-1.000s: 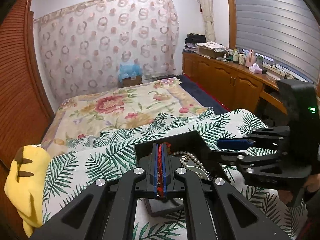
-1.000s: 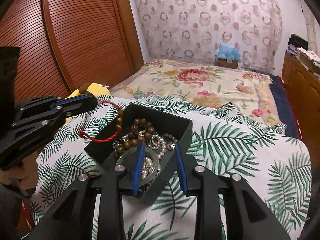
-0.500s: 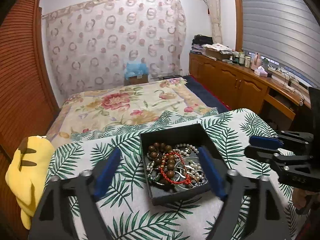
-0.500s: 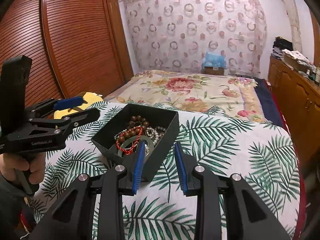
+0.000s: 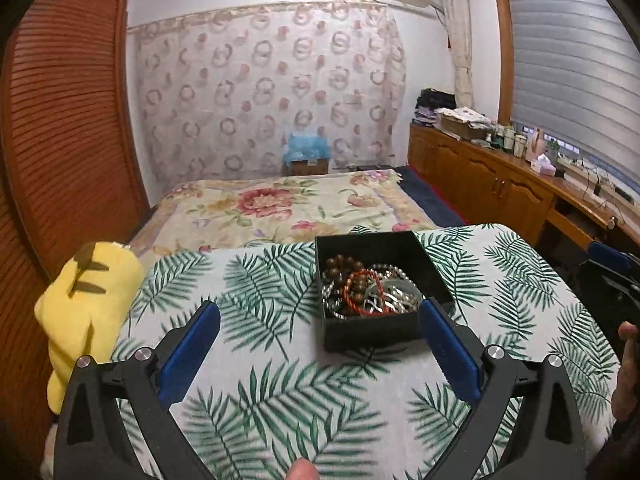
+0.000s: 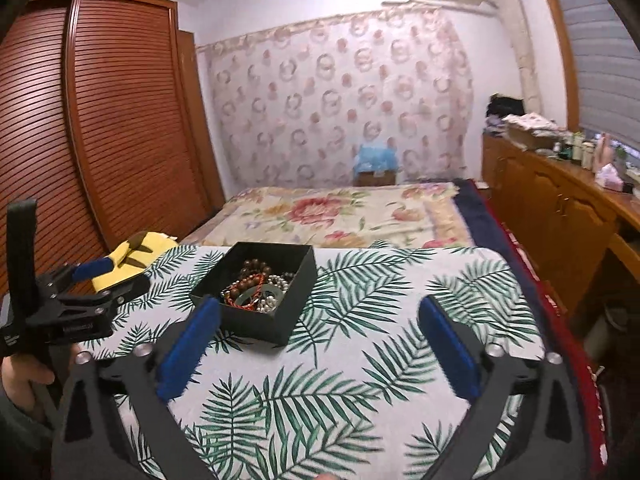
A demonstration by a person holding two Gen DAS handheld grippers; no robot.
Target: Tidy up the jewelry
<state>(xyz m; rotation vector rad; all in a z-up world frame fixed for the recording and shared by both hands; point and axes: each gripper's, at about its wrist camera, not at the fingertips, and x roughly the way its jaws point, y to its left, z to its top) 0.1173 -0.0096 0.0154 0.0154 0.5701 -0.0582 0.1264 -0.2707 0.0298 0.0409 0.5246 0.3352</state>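
While resting on the leaf-print tabletop (image 5: 280, 360), square matte black box (image 5: 372, 326) heaped with brown wooden beads (image 5: 340, 268), twisted red cord bracelet (image 5: 362, 300), pearly and silvery strands. Left tool (image 5: 320, 350) spread wide, empty; right tool (image 6: 316, 342) likewise spread, nothing pinched.

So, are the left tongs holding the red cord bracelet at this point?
No, the left tongs are wide open and empty, and the red cord bracelet lies in the black box with the other jewelry.
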